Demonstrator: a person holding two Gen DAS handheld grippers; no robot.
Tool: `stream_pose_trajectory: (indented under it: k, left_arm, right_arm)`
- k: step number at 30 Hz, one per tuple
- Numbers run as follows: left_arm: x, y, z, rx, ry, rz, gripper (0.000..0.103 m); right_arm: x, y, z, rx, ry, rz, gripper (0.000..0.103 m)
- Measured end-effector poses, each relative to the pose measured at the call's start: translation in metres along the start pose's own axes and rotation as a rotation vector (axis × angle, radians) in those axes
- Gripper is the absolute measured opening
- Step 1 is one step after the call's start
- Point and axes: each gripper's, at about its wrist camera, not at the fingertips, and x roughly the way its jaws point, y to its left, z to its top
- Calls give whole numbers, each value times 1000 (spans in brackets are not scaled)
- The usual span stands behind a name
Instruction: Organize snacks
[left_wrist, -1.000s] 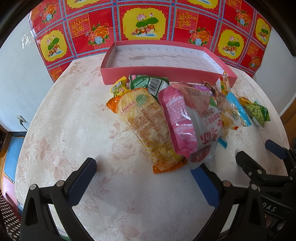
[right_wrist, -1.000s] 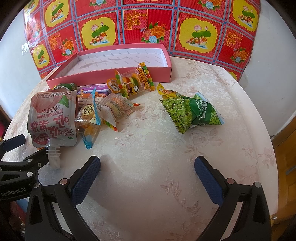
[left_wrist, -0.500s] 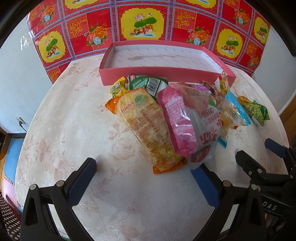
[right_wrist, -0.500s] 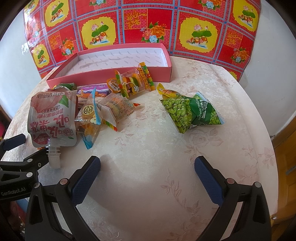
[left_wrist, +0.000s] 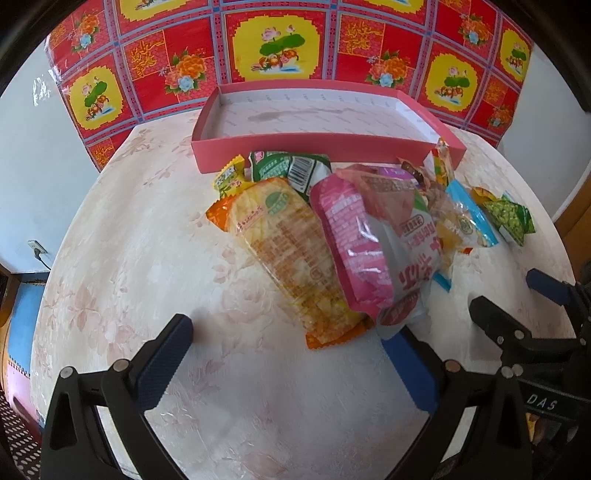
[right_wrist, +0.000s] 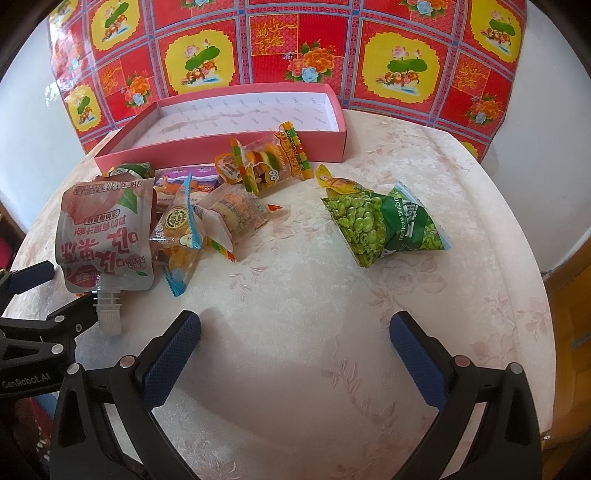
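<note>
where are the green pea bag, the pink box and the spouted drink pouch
green pea bag (right_wrist: 384, 225), right wrist view, middle of the bag's front
pink box (right_wrist: 229, 147), right wrist view, near side wall
spouted drink pouch (right_wrist: 105, 236), right wrist view, printed front

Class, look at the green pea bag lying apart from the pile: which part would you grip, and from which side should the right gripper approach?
Probably the flat sealed end at the green pea bag's lower right, approached from the near side by the open right gripper. The bag lies alone and its middle bulges.

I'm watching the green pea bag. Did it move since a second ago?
No. In the right wrist view the green pea bag lies in the same spot, right of the pink box corner.
</note>
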Motion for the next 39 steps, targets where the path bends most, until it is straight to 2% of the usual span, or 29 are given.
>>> stream_pose_trajectory:
  k: [3, 6, 13, 21, 27, 34, 39]
  left_arm:
    - [-4, 2, -3, -4, 1, -2, 95]
    - [-7, 4, -5, -16, 7, 6, 93]
    - [-23, 9, -2, -17, -35, -1, 90]
    - [-42, 15, 9, -19, -72, -30, 90]
    - [-46, 33, 20, -72, -94, -16, 90]
    - [-38, 58, 35, -128, -87, -2, 87]
    - [-26, 64, 41, -170, -55, -37, 84]
  right_arm:
    - [-1, 0, -1, -22, 1, 15, 103]
    - [-3, -1, -4, -58, -9, 39, 102]
    - [-14, -7, -3, -80, -29, 80, 86]
    - [-30, -13, 4, -85, -79, 117, 86]
    - [-40, -16, 11, -86, -109, 121, 86]
    - [-41, -27, 22, -63, -121, 119, 86]
    - [-37, -34, 30, -63, -127, 104, 86]
